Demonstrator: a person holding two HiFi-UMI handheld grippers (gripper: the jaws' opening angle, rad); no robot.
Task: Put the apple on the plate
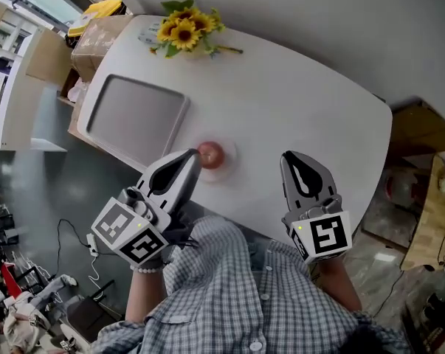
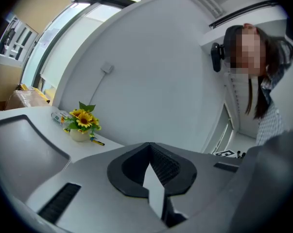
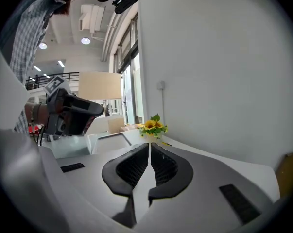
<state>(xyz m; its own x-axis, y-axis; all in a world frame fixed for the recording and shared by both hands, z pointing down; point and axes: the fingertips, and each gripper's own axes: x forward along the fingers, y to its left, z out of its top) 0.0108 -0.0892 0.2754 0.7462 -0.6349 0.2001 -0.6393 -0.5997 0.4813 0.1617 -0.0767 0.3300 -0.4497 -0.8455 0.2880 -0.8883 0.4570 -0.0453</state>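
In the head view a red apple (image 1: 211, 154) sits near the front edge of the white table (image 1: 296, 102), on what looks like a pale white plate (image 1: 232, 155) that barely stands out from the tabletop. My left gripper (image 1: 194, 156) is shut and empty, its tip just left of the apple. My right gripper (image 1: 287, 156) hangs to the apple's right, well apart from it, with its jaws together and nothing between them. Neither gripper view shows the apple; each looks over its own closed jaws, the left gripper (image 2: 150, 147) and the right gripper (image 3: 149, 147).
A grey tray (image 1: 137, 113) lies on the table's left part, also seen as the tray (image 2: 20, 140). A pot of sunflowers (image 1: 185, 28) stands at the far edge, against a white wall. Cardboard boxes (image 1: 97, 35) sit beyond the table's left end.
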